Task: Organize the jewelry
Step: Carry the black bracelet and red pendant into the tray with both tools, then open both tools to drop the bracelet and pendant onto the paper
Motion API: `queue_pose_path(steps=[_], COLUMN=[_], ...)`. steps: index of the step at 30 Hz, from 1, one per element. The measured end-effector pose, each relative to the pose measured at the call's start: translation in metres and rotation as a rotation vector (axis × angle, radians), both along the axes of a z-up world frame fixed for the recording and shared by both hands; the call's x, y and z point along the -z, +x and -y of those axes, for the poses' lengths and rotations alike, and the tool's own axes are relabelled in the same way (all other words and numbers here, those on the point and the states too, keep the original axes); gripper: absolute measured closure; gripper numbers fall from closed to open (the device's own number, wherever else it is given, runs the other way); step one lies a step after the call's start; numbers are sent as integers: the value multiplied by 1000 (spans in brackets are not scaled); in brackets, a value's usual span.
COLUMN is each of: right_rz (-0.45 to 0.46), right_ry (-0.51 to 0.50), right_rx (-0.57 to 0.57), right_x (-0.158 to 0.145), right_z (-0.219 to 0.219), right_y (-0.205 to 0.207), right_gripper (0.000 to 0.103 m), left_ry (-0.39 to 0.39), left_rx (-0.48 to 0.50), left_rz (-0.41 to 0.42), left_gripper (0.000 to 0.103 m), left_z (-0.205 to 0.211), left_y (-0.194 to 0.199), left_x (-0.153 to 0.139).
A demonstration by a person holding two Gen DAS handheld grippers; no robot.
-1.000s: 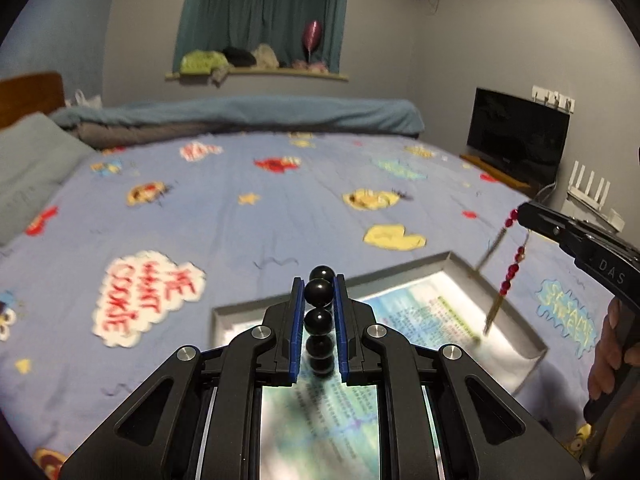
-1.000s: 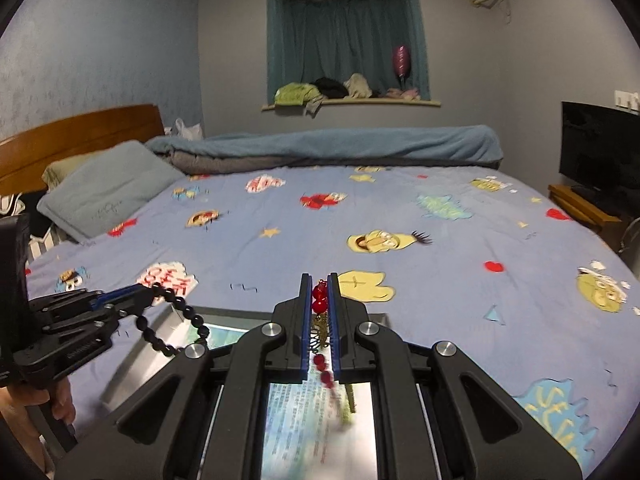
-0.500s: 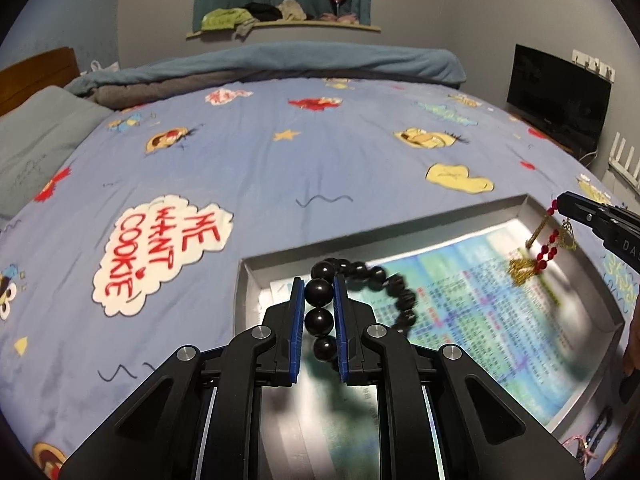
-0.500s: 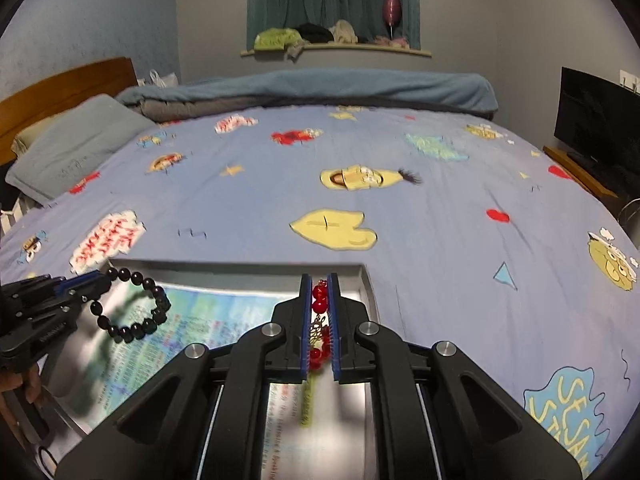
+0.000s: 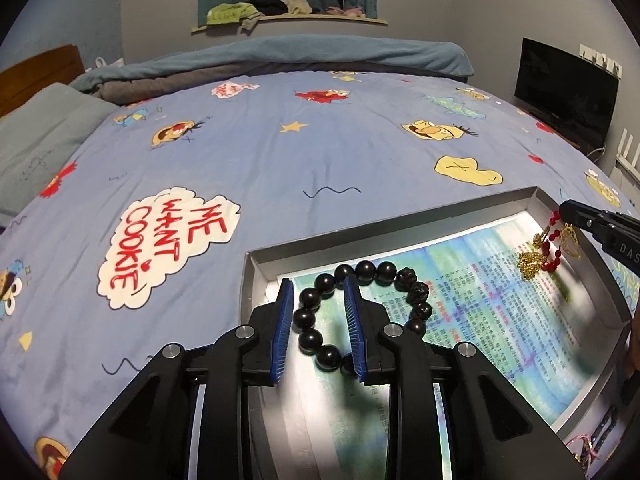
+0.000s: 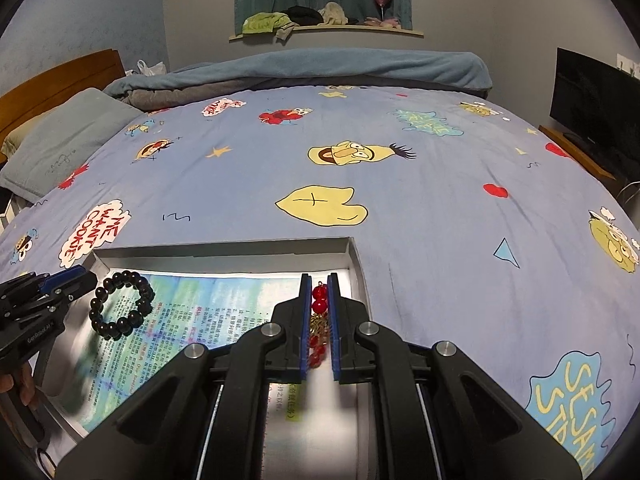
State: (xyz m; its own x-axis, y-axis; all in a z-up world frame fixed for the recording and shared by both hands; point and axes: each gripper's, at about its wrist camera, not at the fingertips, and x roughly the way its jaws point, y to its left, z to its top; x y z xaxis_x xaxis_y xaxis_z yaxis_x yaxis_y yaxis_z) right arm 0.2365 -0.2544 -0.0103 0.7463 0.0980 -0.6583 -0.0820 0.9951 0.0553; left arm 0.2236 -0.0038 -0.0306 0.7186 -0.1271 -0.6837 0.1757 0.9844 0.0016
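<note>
On a cartoon-print bedspread (image 5: 280, 152), a shallow grey tray (image 5: 250, 280) lined with a printed sheet (image 5: 500, 320) sits at the near edge, both grippers angled down over it. At the tray's left end the left gripper (image 5: 320, 320) is opening, its blue pads clear of the black bead bracelet (image 5: 360, 308), part of which lies between them on the sheet. At the right end the right gripper (image 6: 319, 320) is pressed together, pinching a red bead strand (image 6: 319, 300) with gold tassels just above the sheet.

Right tool (image 6: 319, 316) pinches a red bead strand (image 6: 319, 305) over the tray (image 6: 356, 258); black bracelet (image 6: 120, 304) lies inside.
</note>
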Motion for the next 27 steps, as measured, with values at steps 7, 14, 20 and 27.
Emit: queue_pose_path(steps=[7, 14, 20, 27], right_rz=[6, 78, 117, 167], right_ry=[9, -61, -42, -29], right_rx=[14, 34, 50, 38], right_x=[-7, -30, -57, -80], right_z=[2, -1, 7, 0], right_y=[-6, -33, -66, -102], right_gripper=[76, 23, 6, 6], left_ry=[18, 29, 9, 49], left_rx=[-14, -65, -97, -71], left_rz=[25, 70, 74, 81], left_gripper=[55, 21, 10, 10], left_z=[2, -4, -9, -4], left_y=[-10, -31, -56, -95], left_x=[-12, -34, -48, -55])
